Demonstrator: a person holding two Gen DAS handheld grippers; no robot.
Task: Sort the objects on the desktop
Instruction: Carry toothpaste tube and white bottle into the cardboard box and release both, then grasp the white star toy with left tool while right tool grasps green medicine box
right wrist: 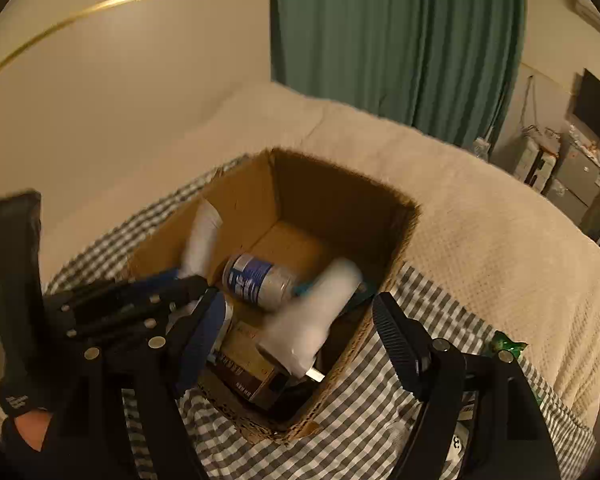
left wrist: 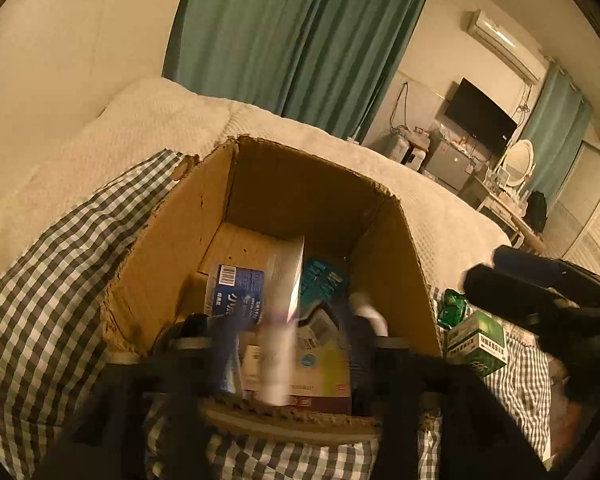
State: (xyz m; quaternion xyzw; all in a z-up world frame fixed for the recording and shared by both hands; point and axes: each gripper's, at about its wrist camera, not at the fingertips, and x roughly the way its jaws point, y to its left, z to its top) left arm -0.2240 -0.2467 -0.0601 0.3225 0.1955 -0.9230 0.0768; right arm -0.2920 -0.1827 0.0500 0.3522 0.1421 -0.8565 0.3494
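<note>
Both jaws stand wide, empty, above the cardboard box [right wrist: 244, 208].

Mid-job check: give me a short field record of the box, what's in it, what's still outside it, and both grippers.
surface: checked cloth over a cream blanket
container: open cardboard box, flaps gone, upright
inside box: blue-labelled can on its side; white tube, blurred; flat cartons, print unreadable
outside box: green carton and green packet on the cloth beside the box's wall
left gripper: open, over the box
right gripper: open, over the box
</note>
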